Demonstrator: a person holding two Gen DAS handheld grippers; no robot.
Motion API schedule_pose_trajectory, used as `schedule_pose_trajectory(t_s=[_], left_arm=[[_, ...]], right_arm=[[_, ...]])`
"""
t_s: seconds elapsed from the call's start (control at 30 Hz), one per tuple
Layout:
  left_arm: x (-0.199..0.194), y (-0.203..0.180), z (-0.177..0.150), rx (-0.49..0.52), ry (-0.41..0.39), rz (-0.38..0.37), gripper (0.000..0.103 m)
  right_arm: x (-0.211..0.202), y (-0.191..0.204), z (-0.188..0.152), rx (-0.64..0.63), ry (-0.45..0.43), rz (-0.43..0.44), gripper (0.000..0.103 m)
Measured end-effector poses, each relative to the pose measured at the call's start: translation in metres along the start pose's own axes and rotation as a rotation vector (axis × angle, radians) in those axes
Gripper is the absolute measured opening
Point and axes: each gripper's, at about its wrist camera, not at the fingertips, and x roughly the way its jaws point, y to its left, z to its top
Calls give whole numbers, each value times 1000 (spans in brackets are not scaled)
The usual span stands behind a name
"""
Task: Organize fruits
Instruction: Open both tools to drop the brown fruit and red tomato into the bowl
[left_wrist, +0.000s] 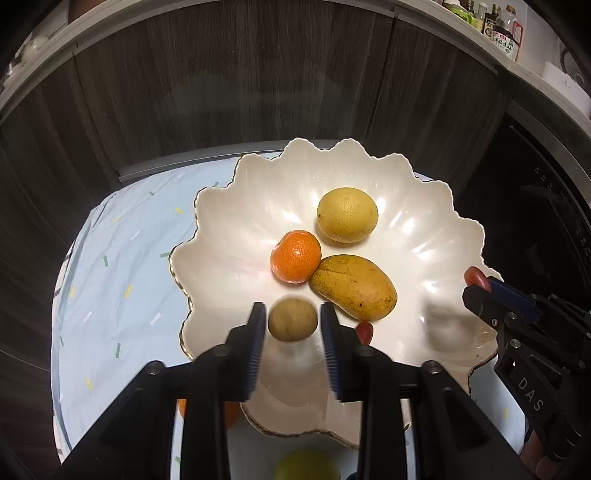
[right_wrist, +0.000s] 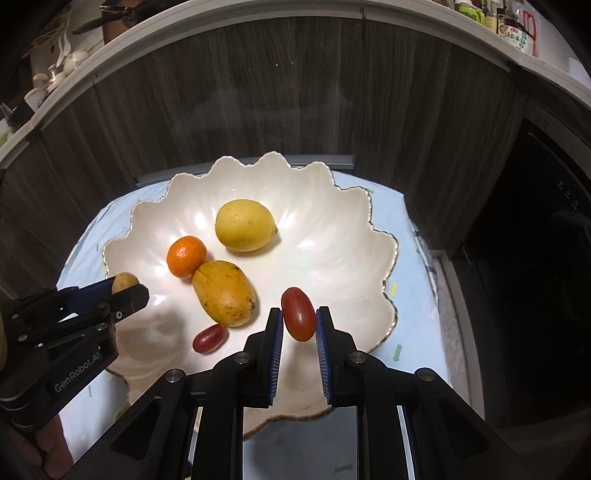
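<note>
A white scalloped bowl holds a lemon, a mandarin, a mango and a small red fruit. My left gripper is shut on a small round brown fruit above the bowl's near left side. My right gripper is shut on an oblong red fruit above the bowl's right side.
The bowl stands on a light blue patterned cloth. An orange and a yellow-green fruit lie on the cloth near the bowl's front. Dark wood cabinet fronts rise behind. Bottles stand on the counter above.
</note>
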Motion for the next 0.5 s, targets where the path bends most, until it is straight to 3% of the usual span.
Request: schedule_pose_trajectory(t_s=[0.07,0.17,0.27,0.37,0.5], left_arm=[[-2,0,0,-2,-5,3,39],[-5,1,0,-4,-6,9,48],[-10,1,0,1,-17,19,51],[-17,1,0,-1,-30,30,61],[-27,3,-1,-1,-47,43,64]], right_arm=[[-1,-1,0,4,1,-1,23],[-5,-2,1,11,-12,-10,39],[-10,-2,2,17,-21,-12,42],[-16,-3,2,22,-35,-18,55],[-24,-2,3,25,-47,-24,62]])
